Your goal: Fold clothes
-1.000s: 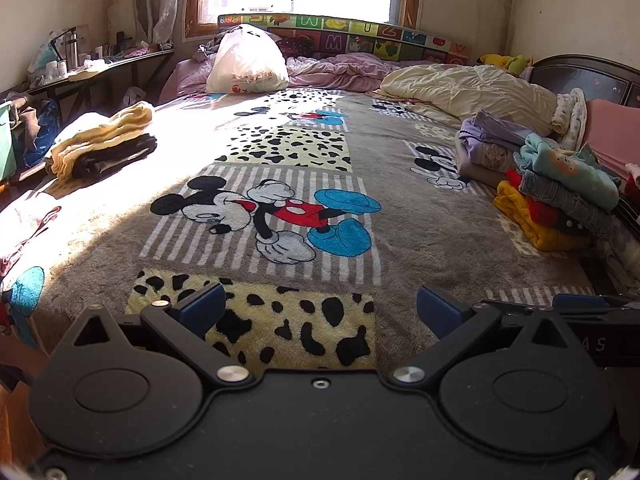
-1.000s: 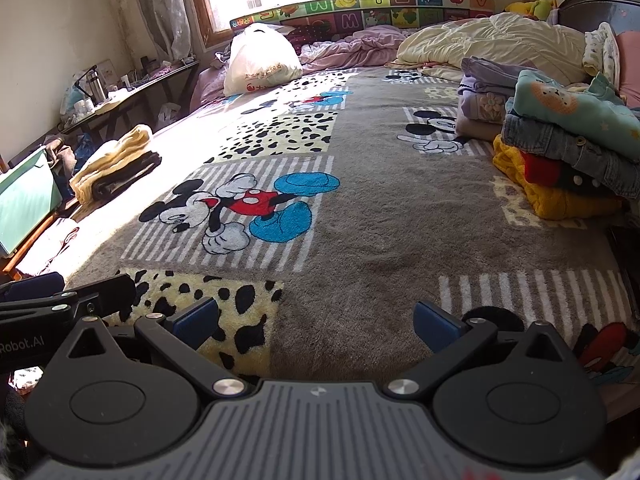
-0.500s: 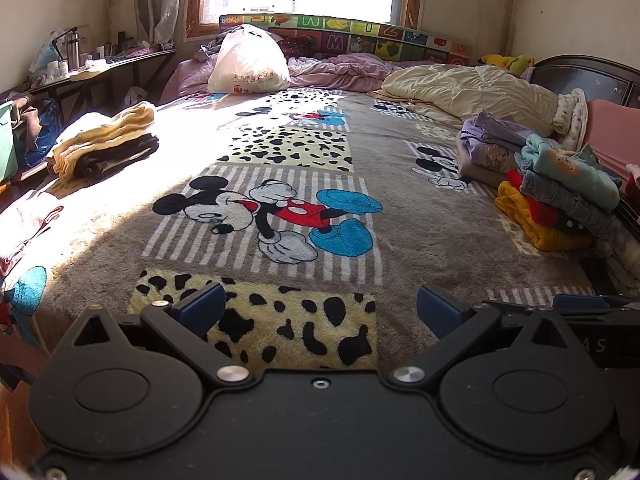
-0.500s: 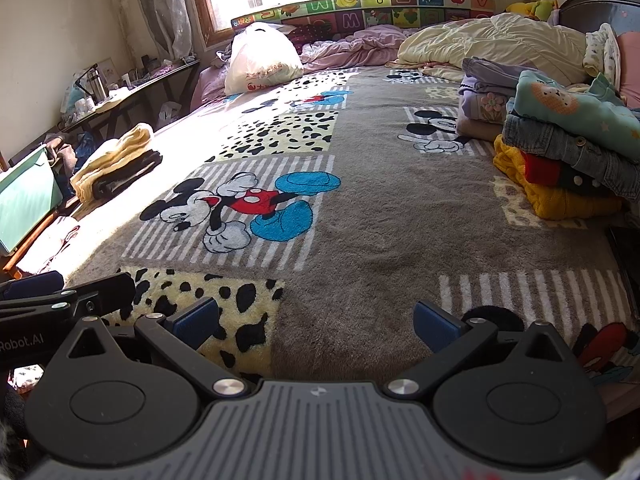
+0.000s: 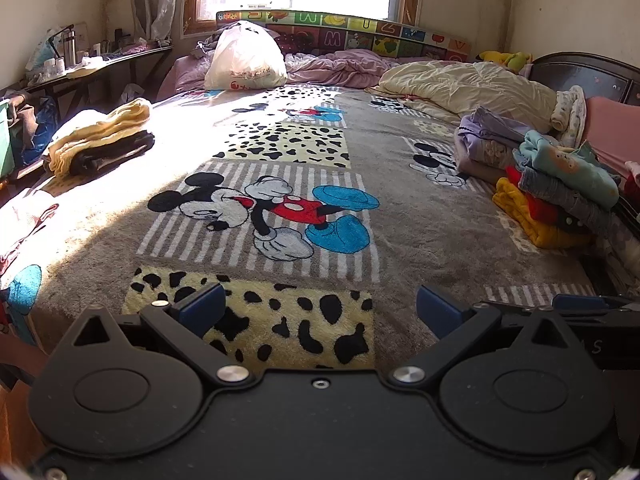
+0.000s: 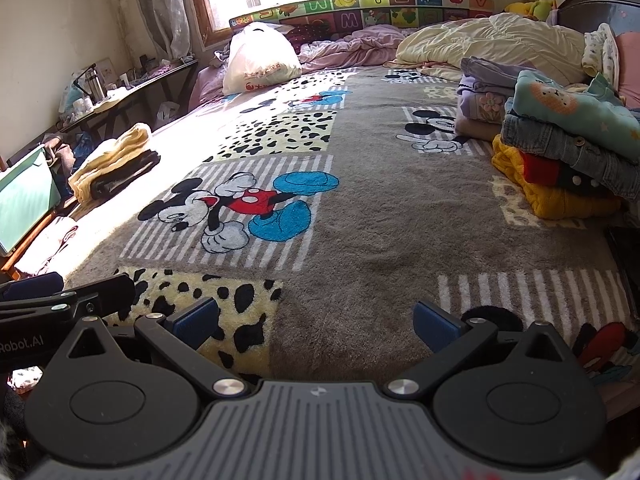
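Both grippers, the left gripper [image 5: 318, 306] and right gripper [image 6: 316, 320], hang wide and empty over the bed [image 5: 420, 216], while the stacked clothes [image 6: 568, 160] lie ahead-right, nearer the right one.

I see a bed [image 5: 420, 216] under a Mickey blanket [image 5: 280, 208], bearing clothes stacks [image 5: 552, 196], a white bag [image 5: 244, 60], and quilts [image 5: 460, 84].

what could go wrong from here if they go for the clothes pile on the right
The pile of clothes is stacked loosely, teal top over denim, red and yellow knit; pulling a lower piece would likely topple the rest. It also sits near the bed edge, so pieces may slide off. Both the left tool and right tool are open and empty, well short of it.
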Tool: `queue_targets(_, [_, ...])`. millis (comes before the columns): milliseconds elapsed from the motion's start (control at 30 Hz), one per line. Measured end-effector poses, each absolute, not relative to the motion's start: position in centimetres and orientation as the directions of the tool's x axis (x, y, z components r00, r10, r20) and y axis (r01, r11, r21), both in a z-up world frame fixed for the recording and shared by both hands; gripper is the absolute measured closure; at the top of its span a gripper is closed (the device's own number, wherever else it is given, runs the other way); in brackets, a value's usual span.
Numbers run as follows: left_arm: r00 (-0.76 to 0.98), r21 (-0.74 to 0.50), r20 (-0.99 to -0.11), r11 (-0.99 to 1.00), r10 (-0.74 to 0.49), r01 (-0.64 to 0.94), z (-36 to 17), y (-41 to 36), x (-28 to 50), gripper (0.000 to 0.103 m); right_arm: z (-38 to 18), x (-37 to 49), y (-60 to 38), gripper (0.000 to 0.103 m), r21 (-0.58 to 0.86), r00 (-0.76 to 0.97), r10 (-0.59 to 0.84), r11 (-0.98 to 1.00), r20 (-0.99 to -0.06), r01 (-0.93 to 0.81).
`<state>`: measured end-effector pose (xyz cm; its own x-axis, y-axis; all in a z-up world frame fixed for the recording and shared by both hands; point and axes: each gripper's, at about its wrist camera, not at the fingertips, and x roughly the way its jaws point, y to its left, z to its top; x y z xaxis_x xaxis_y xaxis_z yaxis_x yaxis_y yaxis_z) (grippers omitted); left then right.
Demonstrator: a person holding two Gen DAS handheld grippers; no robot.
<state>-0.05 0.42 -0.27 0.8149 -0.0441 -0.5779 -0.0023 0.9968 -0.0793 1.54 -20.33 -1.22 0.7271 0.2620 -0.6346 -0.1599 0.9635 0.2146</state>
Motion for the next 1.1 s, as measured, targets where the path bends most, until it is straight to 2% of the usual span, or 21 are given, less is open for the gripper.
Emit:
queue_targets(633, [0.785, -0.116, -0.616, 0.993, -0.062, -0.012, -1.9, 1.0, 2.2, 0.000, -3.3, 3.5, -20.2, 0.000, 0.220, 0.695, 0.252, 0.966, -0.674, -0.137])
queue_targets(967, [0.781, -0.191, -0.624, 0.972, -0.016, -0.133, -3.0, 6.2, 3.7, 0.000, -4.5, 6.1, -17.9, 0.000, 0.265, 0.650, 0.354, 0.935, -0.673, -0.235])
queue_targets(1100, [0.785, -0.209, -0.618, 0.953, 0.046, -0.220, -3.5, 10.6, 4.1, 0.000, -4.5, 7.1, -16.0, 0.000, 0.268, 0.643, 0.419, 0.907, -0.641, -0.324])
